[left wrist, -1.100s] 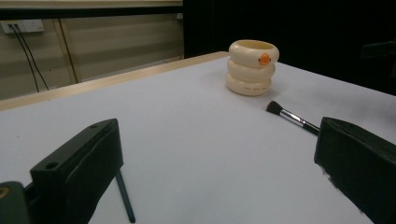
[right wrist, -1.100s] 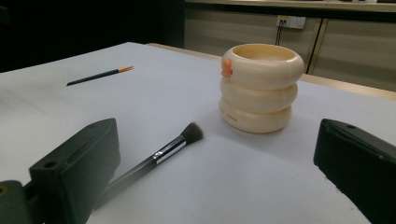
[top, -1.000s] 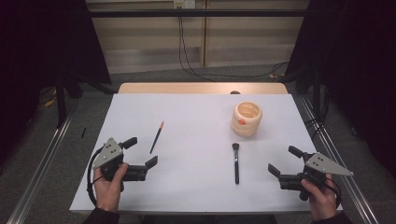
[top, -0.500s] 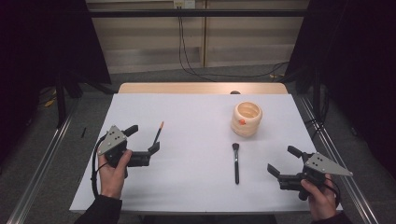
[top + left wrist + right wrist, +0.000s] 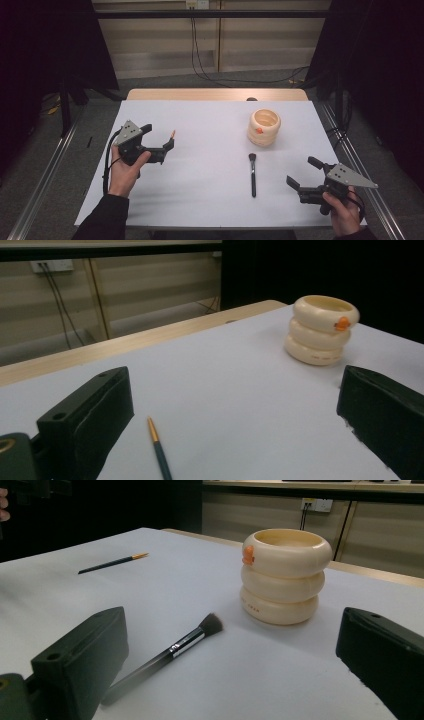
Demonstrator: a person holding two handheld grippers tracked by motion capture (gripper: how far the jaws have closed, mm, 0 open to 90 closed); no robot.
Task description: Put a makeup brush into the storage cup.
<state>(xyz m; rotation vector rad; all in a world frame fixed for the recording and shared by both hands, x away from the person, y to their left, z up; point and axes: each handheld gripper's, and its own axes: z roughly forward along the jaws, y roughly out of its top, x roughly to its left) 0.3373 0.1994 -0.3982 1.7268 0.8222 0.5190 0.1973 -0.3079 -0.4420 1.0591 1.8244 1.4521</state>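
Your left gripper (image 5: 159, 142) hovers over the thin pencil (image 5: 159, 452), jaws spread, far left of the cream holder (image 5: 264, 127). The pencil lies flat between the jaws, off-centre toward one; close now and you'd likely nudge it aside or roll it. The makeup brush (image 5: 252, 172) lies just in front of the holder. Your right gripper (image 5: 300, 174) waits right of the brush, jaws spread, empty.

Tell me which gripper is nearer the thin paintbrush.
Left. The left gripper hovers right over the paintbrush, open jaws either side of it. The right gripper is far across the table, beyond the makeup brush.
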